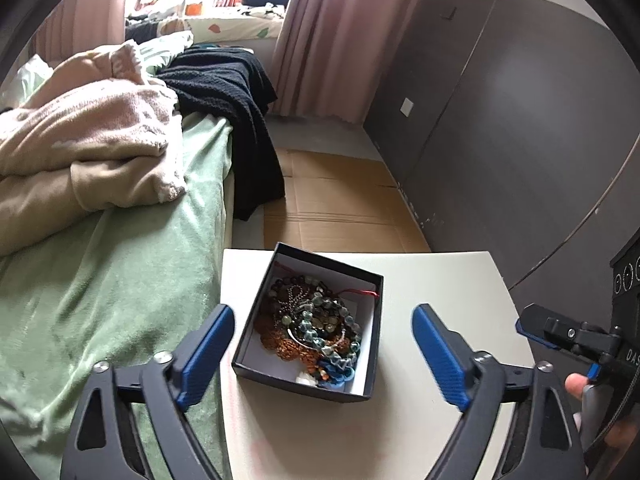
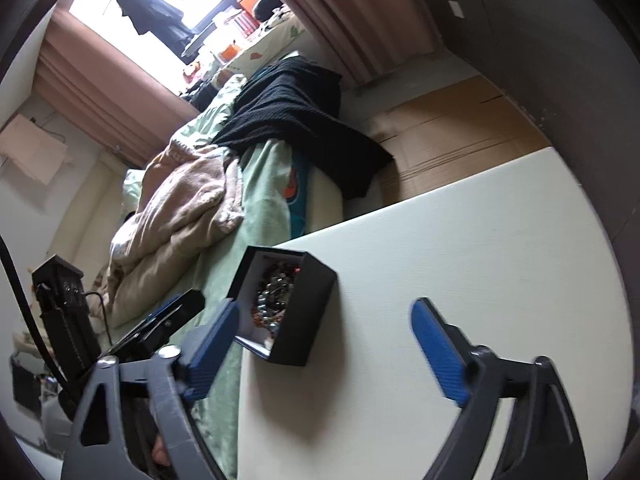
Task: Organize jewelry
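Jewelry, a tangled heap of beaded bracelets, chains and a red cord, lies inside an open black box with a white lining. Box stands on the white bench, near the bench's edge that runs beside the bed.

Left hand-held gripper hovers over the box with its blue-padded fingers spread wide, one on each side of the box, holding nothing. Contact with the box is not evident.

Right hand-held gripper is likewise spread wide and empty, above the bench just beside the box; its left finger overlaps the box's near corner in the right wrist view, and whether it touches cannot be told.

Green bedsheet carries a beige blanket and a black garment. Flattened cardboard lies on the floor beyond the bench.
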Demonstrator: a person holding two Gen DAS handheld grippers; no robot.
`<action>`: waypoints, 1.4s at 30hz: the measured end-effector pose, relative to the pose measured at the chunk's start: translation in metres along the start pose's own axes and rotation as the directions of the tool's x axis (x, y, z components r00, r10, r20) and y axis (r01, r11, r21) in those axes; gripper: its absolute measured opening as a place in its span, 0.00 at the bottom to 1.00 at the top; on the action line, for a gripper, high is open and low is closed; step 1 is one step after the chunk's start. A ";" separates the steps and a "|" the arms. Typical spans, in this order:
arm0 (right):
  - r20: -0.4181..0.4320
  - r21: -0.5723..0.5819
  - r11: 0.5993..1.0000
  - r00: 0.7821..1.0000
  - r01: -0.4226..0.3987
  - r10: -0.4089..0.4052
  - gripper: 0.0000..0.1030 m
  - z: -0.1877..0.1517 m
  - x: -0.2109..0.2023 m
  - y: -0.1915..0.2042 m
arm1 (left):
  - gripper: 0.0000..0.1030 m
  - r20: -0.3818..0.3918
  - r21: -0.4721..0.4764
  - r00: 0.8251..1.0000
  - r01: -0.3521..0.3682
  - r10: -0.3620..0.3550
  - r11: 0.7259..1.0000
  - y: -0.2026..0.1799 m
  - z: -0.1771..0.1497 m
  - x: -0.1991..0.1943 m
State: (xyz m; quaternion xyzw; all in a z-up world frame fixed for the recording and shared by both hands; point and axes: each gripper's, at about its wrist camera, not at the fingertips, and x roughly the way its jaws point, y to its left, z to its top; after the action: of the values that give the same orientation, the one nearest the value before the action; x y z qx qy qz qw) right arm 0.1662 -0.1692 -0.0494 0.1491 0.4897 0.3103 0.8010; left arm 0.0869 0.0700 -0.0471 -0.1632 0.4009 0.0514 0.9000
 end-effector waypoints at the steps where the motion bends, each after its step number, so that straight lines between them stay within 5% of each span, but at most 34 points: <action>1: 0.002 0.000 1.000 1.000 0.010 -0.010 0.88 0.000 -0.003 -0.002 | 0.93 -0.001 0.005 1.000 -0.003 0.003 1.000 -0.002 -0.001 -0.001; 8: 0.036 -0.027 0.996 0.996 0.082 -0.081 1.00 -0.005 -0.024 -0.008 | 1.00 0.022 0.041 1.000 -0.020 0.019 0.999 -0.017 -0.008 -0.019; 24: 0.134 -0.114 0.981 0.981 0.156 -0.141 1.00 -0.018 -0.085 0.002 | 1.00 0.111 0.085 0.993 -0.042 0.032 0.996 -0.044 -0.021 -0.066; 42: 0.151 -0.158 0.966 0.972 0.202 -0.179 1.00 -0.029 -0.098 0.017 | 0.99 0.171 0.111 0.985 -0.044 0.025 0.993 -0.050 -0.028 -0.097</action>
State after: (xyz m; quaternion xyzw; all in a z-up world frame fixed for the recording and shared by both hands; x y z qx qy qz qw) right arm 0.1030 -0.2209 0.0138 0.0520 0.4175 0.2622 0.8685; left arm 0.0130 0.0176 0.0198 -0.0996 0.3277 0.0577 0.9377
